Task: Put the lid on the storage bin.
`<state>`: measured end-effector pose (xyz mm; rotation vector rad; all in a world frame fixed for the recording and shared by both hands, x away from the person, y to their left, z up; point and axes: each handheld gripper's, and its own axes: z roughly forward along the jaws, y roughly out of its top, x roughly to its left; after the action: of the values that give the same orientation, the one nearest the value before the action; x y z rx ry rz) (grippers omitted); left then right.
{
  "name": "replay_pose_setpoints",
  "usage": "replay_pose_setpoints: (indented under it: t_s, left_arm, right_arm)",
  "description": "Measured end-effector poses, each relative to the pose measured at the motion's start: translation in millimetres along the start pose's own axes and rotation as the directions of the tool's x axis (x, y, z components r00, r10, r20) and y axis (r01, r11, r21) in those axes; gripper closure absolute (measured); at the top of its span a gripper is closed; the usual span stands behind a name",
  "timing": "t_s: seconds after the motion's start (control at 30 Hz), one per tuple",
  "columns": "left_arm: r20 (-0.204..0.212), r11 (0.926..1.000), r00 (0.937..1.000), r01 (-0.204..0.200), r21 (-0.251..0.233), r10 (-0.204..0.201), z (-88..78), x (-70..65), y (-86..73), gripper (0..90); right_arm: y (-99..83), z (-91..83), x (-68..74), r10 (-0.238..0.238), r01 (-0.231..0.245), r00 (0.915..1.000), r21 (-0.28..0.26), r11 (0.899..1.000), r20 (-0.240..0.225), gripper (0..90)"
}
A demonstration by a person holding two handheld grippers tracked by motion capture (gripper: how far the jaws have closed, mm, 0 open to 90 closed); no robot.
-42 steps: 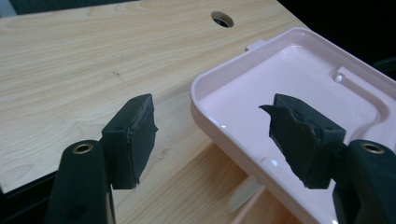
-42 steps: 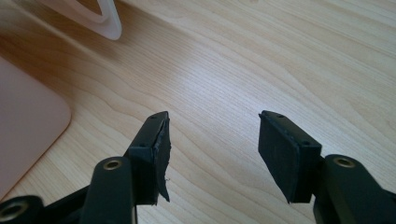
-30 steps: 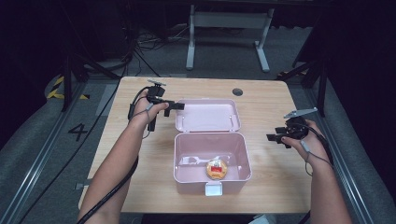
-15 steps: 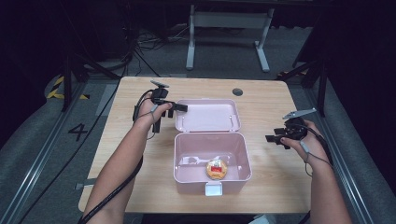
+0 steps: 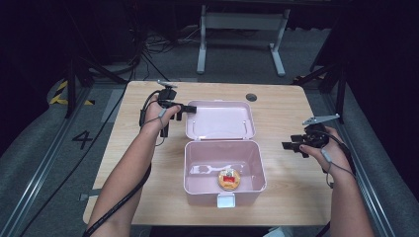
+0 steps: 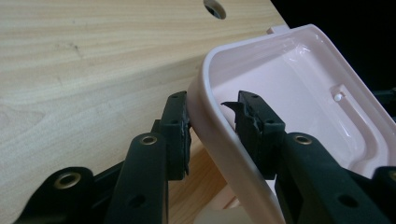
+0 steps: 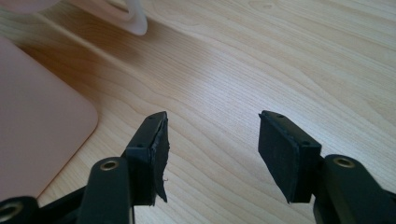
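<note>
Left claw: jaws have just been closing and now straddle the near left rim of the lid, one pad outside it, one inside.
Lid from left claw: stretches away to the right, long axis across the surface, lying open and flat behind the box.
Lid look: pale pink, glossy, rounded corners.
Box: below and right of left claw, a small round orange item inside.
Right claw: wide, holding nothing, hovering well right of the box.
Nearer hand: left.
</note>
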<state>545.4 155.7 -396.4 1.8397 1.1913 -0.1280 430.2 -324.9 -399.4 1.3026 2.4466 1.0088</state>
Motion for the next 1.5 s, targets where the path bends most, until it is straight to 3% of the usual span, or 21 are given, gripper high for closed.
replay_pose_setpoints:
  t_s: [0.3, 0.73, 1.1, 1.5]
  left_arm:
    - [-0.027, 0.9979, 0.9981, -0.056, -0.033, 0.055, -11.1, -13.1, 9.3, 66.8]
    - [-0.019, 0.9936, 0.9965, -0.083, -0.076, 0.082, -28.0, -27.1, 19.6, 69.5]
    - [-0.015, 0.9778, 0.9871, -0.160, -0.135, 0.159, -48.7, -46.9, 23.5, 71.8]
    - [-0.011, 0.9548, 0.9699, -0.242, -0.173, 0.243, -71.7, -68.6, 21.9, 73.1]
  right_arm:
    - [-0.5, -6.9, 0.1, 0.002, -0.002, 0.9998, -0.001, 1.000, -0.018, 43.8]
    - [0.3, -11.6, 2.5, -0.003, 0.003, 0.9997, -0.001, 1.000, -0.026, 43.8]
    - [2.2, -12.8, 6.7, -0.016, 0.016, 0.9994, 0.001, 1.000, -0.032, 44.1]
    - [4.7, -14.0, 11.6, -0.036, 0.036, 0.9988, 0.008, 0.999, -0.034, 44.9]
